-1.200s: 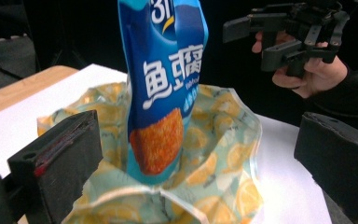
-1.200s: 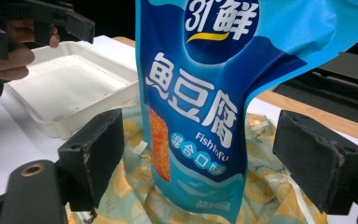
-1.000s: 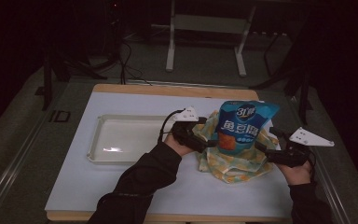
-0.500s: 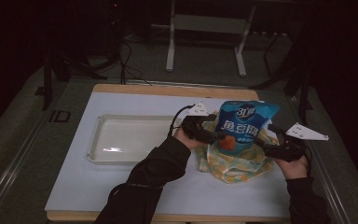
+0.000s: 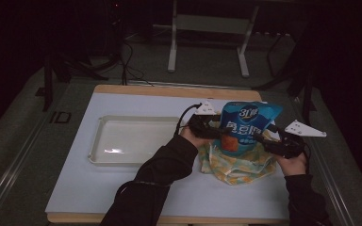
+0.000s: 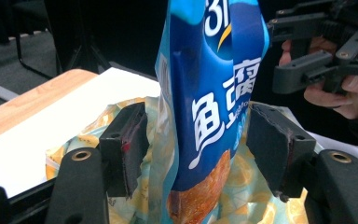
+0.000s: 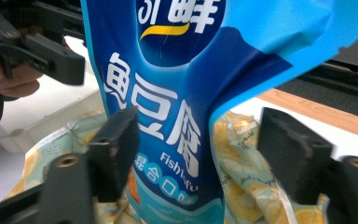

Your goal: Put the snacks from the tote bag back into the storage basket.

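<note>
High view: the blue snack pouch (image 5: 247,127) stands upright at about three o'clock on the white surface (image 5: 122,188), on a yellow patterned bag (image 5: 235,165), with the left hand-held gripper (image 5: 207,129) and right hand-held gripper (image 5: 275,143) flanking it.

Left gripper view: jaws wide, the pouch (image 6: 209,107) between the pads, untouched; the film looks thin, glossy and light, likely slippery.

Right gripper view: jaws wide too, straddling the creased pouch (image 7: 177,121). It looks soft and crushable, so I'd pinch the flat seam at twelve o'clock, not the belly.
</note>
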Tool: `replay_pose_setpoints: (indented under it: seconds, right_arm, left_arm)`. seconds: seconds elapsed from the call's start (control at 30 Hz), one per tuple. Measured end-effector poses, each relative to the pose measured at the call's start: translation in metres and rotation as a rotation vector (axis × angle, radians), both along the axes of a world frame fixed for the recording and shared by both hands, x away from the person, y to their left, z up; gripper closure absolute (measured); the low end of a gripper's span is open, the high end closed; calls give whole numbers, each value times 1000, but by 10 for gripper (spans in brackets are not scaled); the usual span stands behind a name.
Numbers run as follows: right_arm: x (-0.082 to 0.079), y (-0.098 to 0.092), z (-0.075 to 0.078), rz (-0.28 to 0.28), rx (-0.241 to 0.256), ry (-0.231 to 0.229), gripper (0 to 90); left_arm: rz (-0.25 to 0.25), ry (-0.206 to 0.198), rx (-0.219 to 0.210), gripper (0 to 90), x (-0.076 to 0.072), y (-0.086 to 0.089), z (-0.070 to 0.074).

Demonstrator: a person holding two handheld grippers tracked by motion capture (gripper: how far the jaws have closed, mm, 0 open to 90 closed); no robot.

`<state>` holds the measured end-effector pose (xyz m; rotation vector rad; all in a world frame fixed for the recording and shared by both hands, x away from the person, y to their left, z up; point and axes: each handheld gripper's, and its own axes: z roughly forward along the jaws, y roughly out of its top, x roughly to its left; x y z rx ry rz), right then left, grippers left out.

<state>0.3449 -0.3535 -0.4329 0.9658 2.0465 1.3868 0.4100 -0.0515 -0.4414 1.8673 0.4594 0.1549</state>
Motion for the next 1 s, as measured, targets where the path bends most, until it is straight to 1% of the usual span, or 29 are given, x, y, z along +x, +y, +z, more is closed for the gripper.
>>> replay_pose_setpoints:
  seconds: [0.03, 0.07, 0.1, 0.13, 0.17, 0.2, 0.23, 0.27, 0.3, 0.33, 0.37, 0.4, 0.43, 0.47, 0.57, 0.63, 0.67, 0.7, 0.77, 0.8, 0.87, 1.0]
  right_arm:
    - [1, 2, 0, -1, -1, -1, 350]
    - [2, 2, 1, -4, -4, -2, 367]
    - [2, 3, 1, -9, -7, -8, 398]
    - [2, 3, 1, -7, -7, -10, 434]
    - [2, 4, 1, -12, -21, -12, 460]
    - [2, 5, 1, -17, -43, -24, 480]
    - [2, 6, 1, -15, -49, -26, 494]
    - [3, 7, 0, -15, -53, -22, 508]
    - [3, 7, 0, -14, -55, -22, 523]
    - [4, 8, -1, -14, -54, -20, 542]
    - [4, 8, -1, -14, -54, -20, 542]
    - [4, 8, -1, -14, -55, -17, 572]
    - [5, 9, -2, -11, -56, -13, 614]
    - [5, 10, -3, -8, -57, -9, 639]
    - [6, 12, -4, -10, -62, -9, 686]
    - [6, 12, -4, -13, -62, -9, 730]
    - [6, 12, -4, -13, -62, -9, 730]
    - [7, 12, -4, -19, -55, -3, 764]
    - [7, 12, -4, -18, -52, 0, 792]
    - [7, 12, -4, -18, -52, 0, 792]
    - [7, 14, -4, -11, -61, -6, 836]
    - [8, 16, -4, -12, -66, -2, 862]
  left_arm:
    - [5, 5, -2, 420, 0, -1, 0]
    - [0, 6, 7, 444, 1, -2, -1]
    - [2, 5, 13, 447, 1, -2, -2]
    - [-10, 11, 12, 472, 1, -3, -3]
    - [-14, 9, 20, 524, 1, -3, -4]
    - [-14, 9, 20, 529, 1, -3, -4]
    - [-17, 3, 22, 547, 1, -4, -5]
    - [-17, 10, 14, 566, 1, -5, -6]
    - [-16, 4, 5, 570, 1, -5, -6]
    - [-16, 4, 5, 592, 1, -5, -6]
    - [-13, 1, 3, 592, 1, -5, -5]
    - [-13, -1, 5, 597, 1, -5, -5]
    - [-11, 0, 4, 649, 2, -6, -5]
    - [-4, -7, 3, 672, 3, -6, -4]
    - [-4, -18, 14, 726, 4, -7, -3]
    - [-1, -13, 19, 732, 6, -9, -3]
    - [-1, -13, 19, 732, 6, -9, -3]
    - [4, -17, 18, 739, 5, -11, -3]
    - [6, -19, 19, 754, 5, -11, -3]
    - [7, -17, 20, 754, 6, -11, -3]
    - [8, -12, 15, 786, 6, -12, -4]
    - [21, -3, 18, 819, 6, -15, -3]
